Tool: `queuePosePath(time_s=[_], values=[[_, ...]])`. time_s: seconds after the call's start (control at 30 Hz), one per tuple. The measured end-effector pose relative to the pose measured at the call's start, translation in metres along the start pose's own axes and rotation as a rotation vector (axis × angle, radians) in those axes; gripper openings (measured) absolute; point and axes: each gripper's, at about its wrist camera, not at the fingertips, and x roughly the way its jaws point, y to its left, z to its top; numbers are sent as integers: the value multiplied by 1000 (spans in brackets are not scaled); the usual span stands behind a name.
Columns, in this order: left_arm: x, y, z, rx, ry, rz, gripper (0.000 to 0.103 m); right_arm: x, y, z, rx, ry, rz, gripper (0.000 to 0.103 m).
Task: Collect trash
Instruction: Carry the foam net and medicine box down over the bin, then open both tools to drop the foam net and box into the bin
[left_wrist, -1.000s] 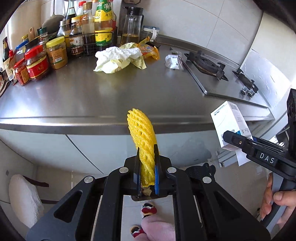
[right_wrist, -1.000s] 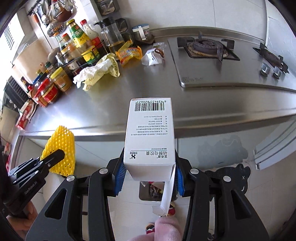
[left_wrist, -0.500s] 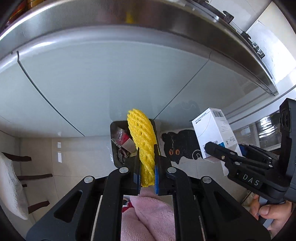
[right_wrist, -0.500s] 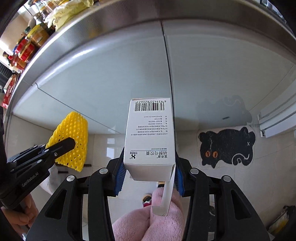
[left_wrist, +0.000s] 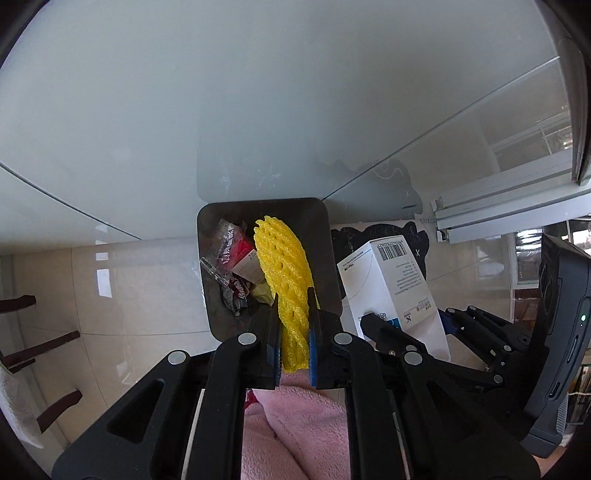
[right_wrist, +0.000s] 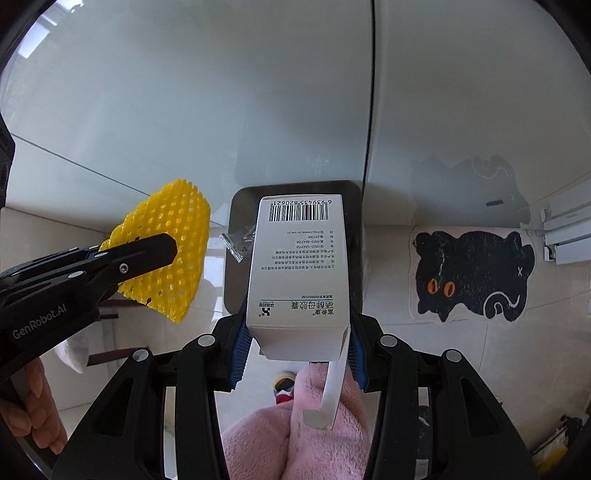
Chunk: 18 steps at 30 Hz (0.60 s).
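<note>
My left gripper (left_wrist: 293, 325) is shut on a yellow foam fruit net (left_wrist: 286, 273), which hangs over the open dark trash bin (left_wrist: 325, 251) on the floor. Wrappers (left_wrist: 236, 258) lie inside the bin. My right gripper (right_wrist: 297, 332) is shut on a white carton with a barcode (right_wrist: 299, 258), its bottom flap hanging loose; it hovers above the same bin (right_wrist: 354, 206). In the right wrist view the net (right_wrist: 166, 251) and left gripper (right_wrist: 173, 249) sit to the left. The carton (left_wrist: 391, 284) shows to the right in the left wrist view.
Pale cabinet doors (left_wrist: 258, 110) rise right behind the bin. A black cat-shaped mat (right_wrist: 472, 273) lies on the tiled floor to the bin's right. Pink fleece legs and slippers (right_wrist: 284, 387) of the person are below the grippers. Dark chair legs (left_wrist: 40, 347) stand at left.
Both grippers have dropped from countertop level down past the cabinet fronts and tilted downward. The counter has left view and the bin has grown large beneath the net and the carton.
</note>
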Motion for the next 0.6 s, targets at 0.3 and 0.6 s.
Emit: queuePosePath(time_s=[0.3, 0.6], values=[[26, 10, 23, -21, 26, -2, 15, 33, 2, 15, -8, 36, -43, 50], [22, 13, 33, -38, 13, 21, 59, 30, 10, 19, -54, 40, -61, 77]])
